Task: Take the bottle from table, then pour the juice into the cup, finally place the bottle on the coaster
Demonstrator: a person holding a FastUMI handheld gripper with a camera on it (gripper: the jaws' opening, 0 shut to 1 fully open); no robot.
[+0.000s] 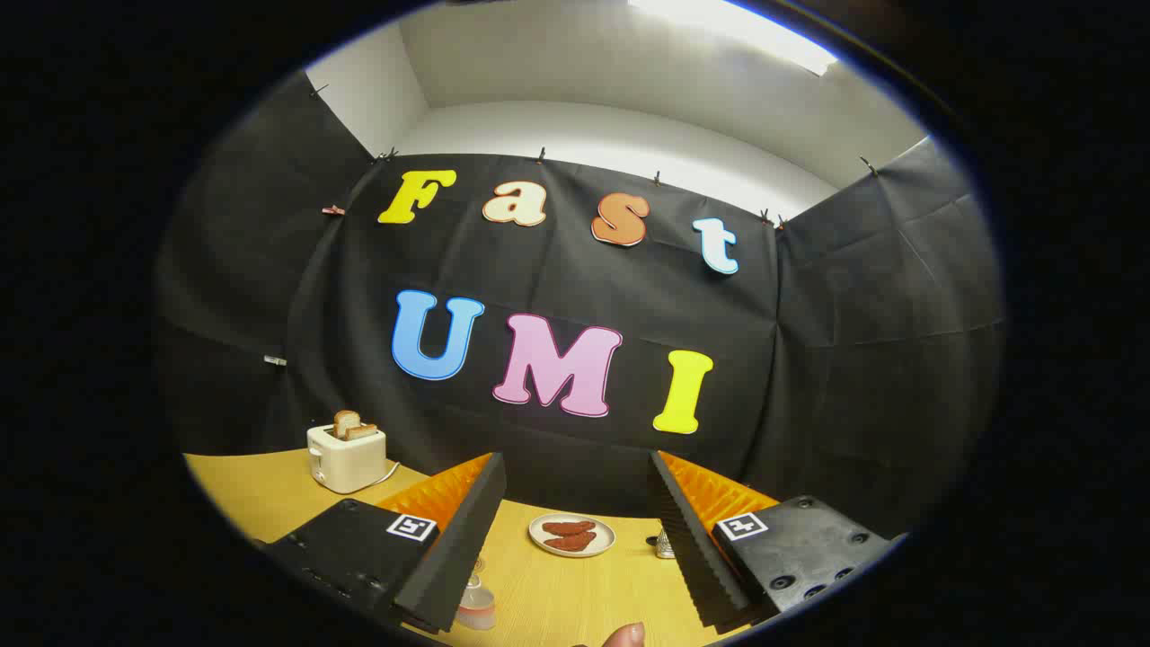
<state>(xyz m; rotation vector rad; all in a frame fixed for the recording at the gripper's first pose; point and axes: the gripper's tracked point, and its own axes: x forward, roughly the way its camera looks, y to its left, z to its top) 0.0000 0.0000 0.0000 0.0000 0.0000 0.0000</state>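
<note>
We see the gripper (pixel 575 503) with its fingers spread wide apart, grasping nothing, raised above the yellow table (pixel 575 593). The bottle (pixel 476 607) stands low by the left finger (pixel 454 539), at about seven o'clock, partly hidden behind it. Beyond the fingers, at twelve o'clock, lies a plate (pixel 572 536); a toaster (pixel 347 456) sits at ten o'clock.

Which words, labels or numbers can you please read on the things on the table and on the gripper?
No text can be read on them.
The square markers on the jaws of the open gripper, with nothing between them: black-and-white patterns, no words.
The toaster and the plate: no print visible.
</note>
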